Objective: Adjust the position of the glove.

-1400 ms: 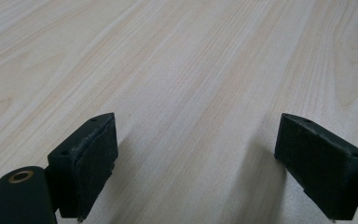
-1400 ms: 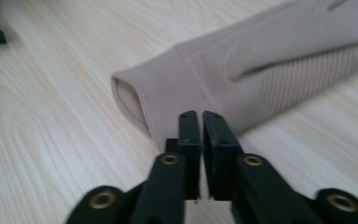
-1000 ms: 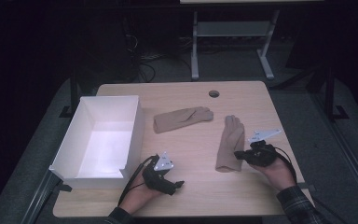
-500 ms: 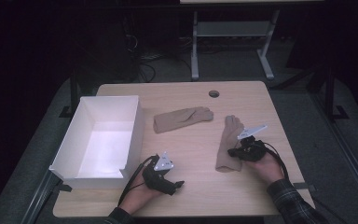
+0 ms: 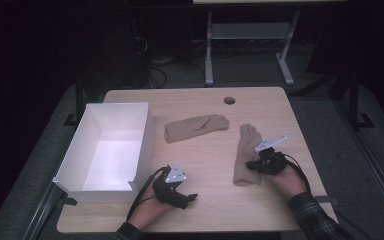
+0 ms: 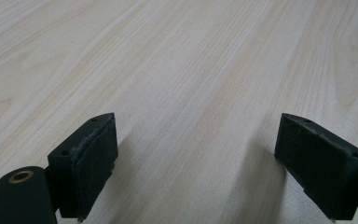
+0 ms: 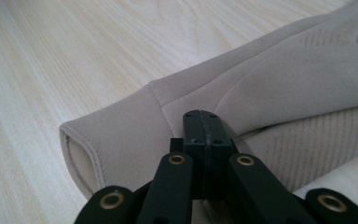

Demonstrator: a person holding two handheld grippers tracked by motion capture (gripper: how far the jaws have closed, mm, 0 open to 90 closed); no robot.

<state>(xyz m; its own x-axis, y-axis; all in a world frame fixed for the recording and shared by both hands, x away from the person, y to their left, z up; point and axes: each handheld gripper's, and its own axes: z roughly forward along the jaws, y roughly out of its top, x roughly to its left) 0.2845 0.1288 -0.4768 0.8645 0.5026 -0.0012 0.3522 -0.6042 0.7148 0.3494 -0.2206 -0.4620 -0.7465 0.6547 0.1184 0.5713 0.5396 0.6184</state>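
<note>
Meanwhile right gripper pinched shut atop glove at frame's lower right, no fabric visibly caught; lift risked leaving it. Left gripper gaped wide, empty.

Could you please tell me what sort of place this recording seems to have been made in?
Probably a lab or workshop set up for recording, not a home. A plain wooden desk with a cable hole stands on grey carpet in a dark room, loose cables lie on the floor behind it, and a second metal-legged table stands beyond.
</note>
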